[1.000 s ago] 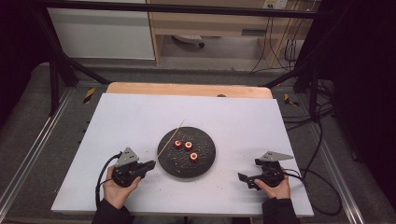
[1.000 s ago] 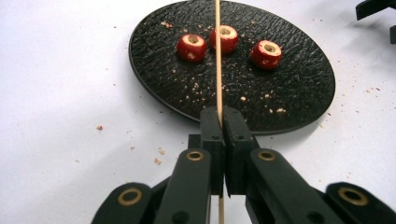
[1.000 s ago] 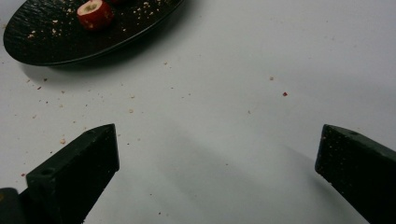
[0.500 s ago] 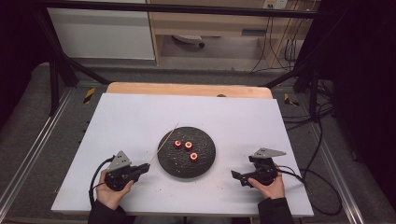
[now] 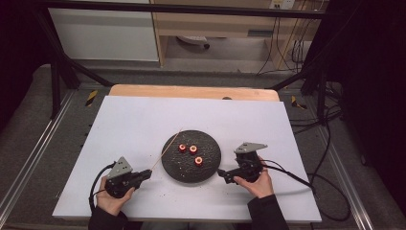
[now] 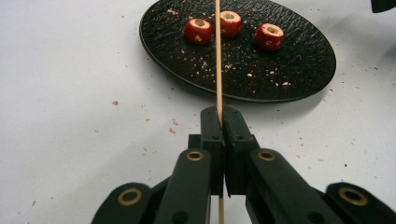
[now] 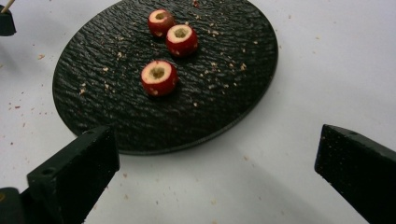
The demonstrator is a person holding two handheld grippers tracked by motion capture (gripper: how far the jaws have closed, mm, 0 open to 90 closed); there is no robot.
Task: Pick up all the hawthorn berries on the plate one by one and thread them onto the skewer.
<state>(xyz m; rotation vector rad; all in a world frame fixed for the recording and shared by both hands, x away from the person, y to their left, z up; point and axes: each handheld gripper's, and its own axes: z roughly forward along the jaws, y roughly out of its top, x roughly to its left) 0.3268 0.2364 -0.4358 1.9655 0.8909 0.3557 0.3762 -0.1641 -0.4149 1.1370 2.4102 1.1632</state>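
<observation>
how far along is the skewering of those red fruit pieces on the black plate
Early. Done: the left tongs are shut on the thin wooden skewer, which points toward the round black textured plate. In hand: the open right tongs are at the plate's edge. Left: all three cored red fruit pieces lie on the plate, none on the skewer.

Dim room, lit mostly over the white table top (image 5: pixel 143 124), with a strip of bare wood edge (image 5: pixel 191 91) at the far side. Grey carpeted floor (image 5: pixel 28 129) left and right, black frame struts (image 5: pixel 62 67) slanting in from both far corners. Farther back, a white cabinet (image 5: pixel 105 33), a wooden shelf unit (image 5: pixel 215 24), and black cables (image 5: pixel 292 52) hanging down at far right.
</observation>
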